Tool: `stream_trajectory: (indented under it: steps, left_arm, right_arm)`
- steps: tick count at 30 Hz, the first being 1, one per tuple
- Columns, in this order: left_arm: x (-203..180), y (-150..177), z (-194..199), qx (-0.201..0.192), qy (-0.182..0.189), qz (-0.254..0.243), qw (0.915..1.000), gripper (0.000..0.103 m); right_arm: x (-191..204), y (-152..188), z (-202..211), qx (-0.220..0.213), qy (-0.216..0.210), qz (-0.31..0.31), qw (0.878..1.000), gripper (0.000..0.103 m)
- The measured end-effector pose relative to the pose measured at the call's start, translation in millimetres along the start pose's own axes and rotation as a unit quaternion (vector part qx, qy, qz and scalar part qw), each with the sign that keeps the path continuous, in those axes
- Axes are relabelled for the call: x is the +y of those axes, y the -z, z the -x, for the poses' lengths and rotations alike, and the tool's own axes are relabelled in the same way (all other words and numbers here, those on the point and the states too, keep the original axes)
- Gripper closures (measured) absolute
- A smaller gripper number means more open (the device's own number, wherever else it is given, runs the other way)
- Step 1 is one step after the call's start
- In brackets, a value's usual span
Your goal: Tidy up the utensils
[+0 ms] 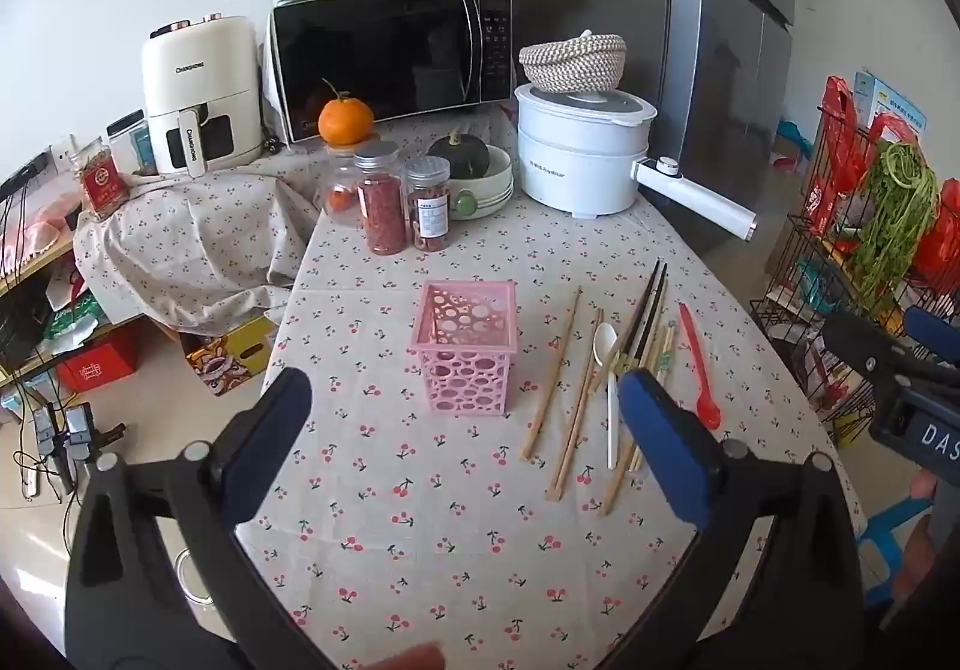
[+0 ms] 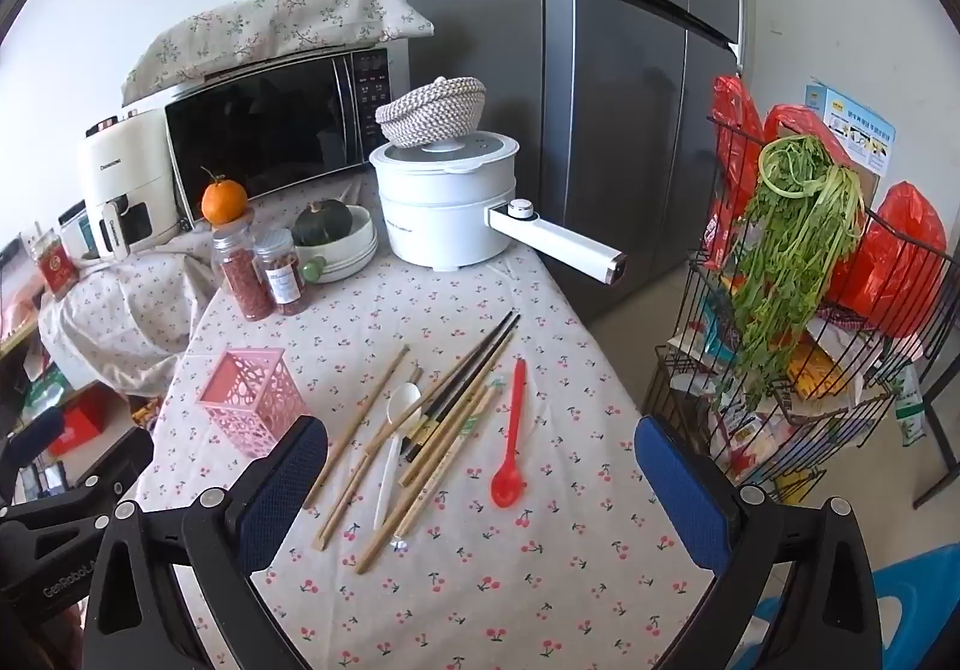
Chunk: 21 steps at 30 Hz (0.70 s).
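A pink perforated holder point(image 1: 468, 348) stands upright and empty on the cherry-print tablecloth point(image 1: 420, 520); it also shows in the right wrist view point(image 2: 252, 400). To its right lie several wooden chopsticks point(image 1: 550, 375) point(image 2: 372, 406), a black pair of chopsticks point(image 1: 647, 310) point(image 2: 474, 370), a white spoon point(image 1: 607, 370) point(image 2: 397, 430) and a red spoon point(image 1: 696, 364) point(image 2: 511, 442). My left gripper point(image 1: 465, 412) is open and empty, hovering in front of the holder. My right gripper point(image 2: 480, 460) is open and empty above the utensils.
At the back stand jars point(image 1: 381, 205), an orange point(image 1: 345, 121), a microwave point(image 1: 390, 64), an air fryer point(image 1: 201, 94), a bowl with a squash point(image 1: 480, 172) and a white pot point(image 1: 582, 154) with a long handle. A fridge point(image 2: 600, 70) and wire rack point(image 2: 810, 340) stand right of the table.
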<state>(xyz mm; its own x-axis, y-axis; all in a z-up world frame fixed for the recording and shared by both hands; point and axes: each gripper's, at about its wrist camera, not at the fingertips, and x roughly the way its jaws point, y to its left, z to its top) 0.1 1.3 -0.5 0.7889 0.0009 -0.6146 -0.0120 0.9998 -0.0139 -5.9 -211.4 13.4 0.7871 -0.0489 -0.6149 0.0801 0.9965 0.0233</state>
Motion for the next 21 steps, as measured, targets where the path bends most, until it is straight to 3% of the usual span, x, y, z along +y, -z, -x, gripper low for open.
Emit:
stream_trajectory:
  steps: [8,21]
  left_arm:
    - [-0.2,-3.8,0.5,0.015,-0.004,-0.013,0.9998,0.001]
    - [-4.8,-1.2,3.4,0.006,-0.001,-0.010,0.9999,0.001]
  right_arm:
    - [6.1,1.8,-5.3,0.017,-0.003,0.012,1.000,0.000]
    - [2.9,1.1,-8.4,0.018,-0.014,-0.008,1.000,0.000]
